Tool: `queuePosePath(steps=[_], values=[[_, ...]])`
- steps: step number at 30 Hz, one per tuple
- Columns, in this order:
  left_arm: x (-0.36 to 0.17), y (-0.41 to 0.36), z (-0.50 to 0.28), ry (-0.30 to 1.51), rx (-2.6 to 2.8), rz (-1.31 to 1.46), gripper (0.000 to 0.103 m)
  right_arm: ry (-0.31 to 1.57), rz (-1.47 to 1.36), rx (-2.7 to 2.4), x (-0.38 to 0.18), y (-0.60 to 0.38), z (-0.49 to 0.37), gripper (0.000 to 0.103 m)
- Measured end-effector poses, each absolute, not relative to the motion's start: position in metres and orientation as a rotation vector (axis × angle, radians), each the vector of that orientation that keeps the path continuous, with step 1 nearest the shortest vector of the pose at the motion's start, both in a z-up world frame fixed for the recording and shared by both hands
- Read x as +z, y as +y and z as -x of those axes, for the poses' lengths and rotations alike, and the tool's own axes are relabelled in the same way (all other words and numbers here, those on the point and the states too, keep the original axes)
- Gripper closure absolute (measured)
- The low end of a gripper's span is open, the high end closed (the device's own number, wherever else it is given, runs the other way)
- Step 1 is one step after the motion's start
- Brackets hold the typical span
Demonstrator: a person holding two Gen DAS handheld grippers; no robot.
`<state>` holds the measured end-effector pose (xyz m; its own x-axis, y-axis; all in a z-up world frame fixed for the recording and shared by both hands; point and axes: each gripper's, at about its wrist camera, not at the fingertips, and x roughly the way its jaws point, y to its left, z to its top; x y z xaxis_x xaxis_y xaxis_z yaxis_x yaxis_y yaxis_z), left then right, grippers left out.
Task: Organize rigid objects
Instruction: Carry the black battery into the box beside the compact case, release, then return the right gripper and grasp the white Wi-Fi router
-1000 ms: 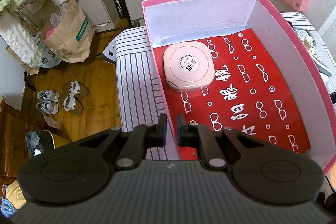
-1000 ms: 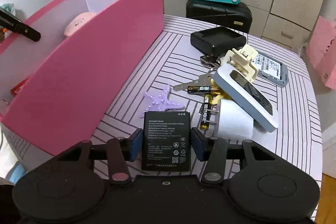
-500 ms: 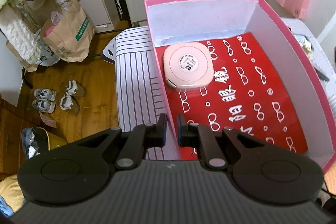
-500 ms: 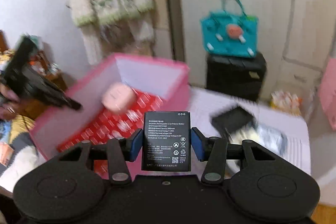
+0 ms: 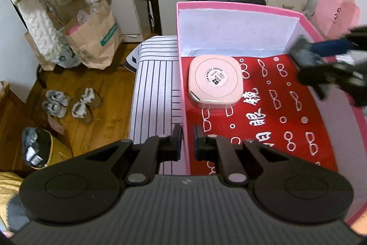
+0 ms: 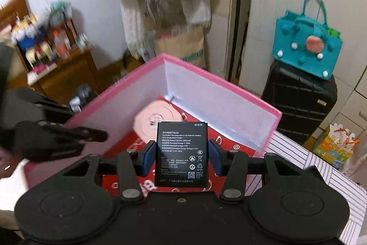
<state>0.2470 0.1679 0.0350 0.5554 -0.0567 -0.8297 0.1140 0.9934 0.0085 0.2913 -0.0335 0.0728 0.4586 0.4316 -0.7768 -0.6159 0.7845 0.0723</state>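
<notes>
A pink box (image 5: 238, 6) with a red patterned floor stands on the striped table. A pink rounded case (image 5: 215, 80) lies in its far left corner and also shows in the right wrist view (image 6: 151, 123). My left gripper (image 5: 185, 141) is shut on the box's left wall (image 5: 182, 93), one finger on each side. My right gripper (image 6: 181, 155) is shut on a flat black phone battery (image 6: 182, 154) and holds it above the box (image 6: 220, 93). It shows blurred over the box's right side in the left wrist view (image 5: 330, 61).
The striped table (image 5: 156, 88) ends left of the box, with wooden floor, shoes (image 5: 68, 102) and paper bags (image 5: 91, 38) below. A teal bag (image 6: 307, 49) sits on a black suitcase (image 6: 298, 102) behind the table. A wooden shelf (image 6: 57, 66) stands far left.
My right gripper lifted the battery off the table and swung it left over the open box. The left gripper stayed clamped on the box wall; its view shifted slightly.
</notes>
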Motion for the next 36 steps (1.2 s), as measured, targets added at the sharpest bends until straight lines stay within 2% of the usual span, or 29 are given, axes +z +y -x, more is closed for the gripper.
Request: queuePosePath(steps=[13,21,30,36], values=[[0.034,0.165,-0.243,0.932,-0.062,-0.067,0.094,1.073,0.311,0.605,0.025,0.000,-0.347,0.048],[0.030,0.171,-0.247,0.970,-0.070,-0.028,0.096,1.012,0.229,0.586,0.037,-0.015,-0.343,0.048],[0.034,0.166,-0.242,0.924,-0.055,-0.073,0.097,0.849,0.081,0.635,0.101,-0.051,-0.311,0.046],[0.035,0.166,-0.239,0.889,-0.050,-0.076,0.100,0.812,0.009,0.578,0.103,-0.094,-0.281,0.045]])
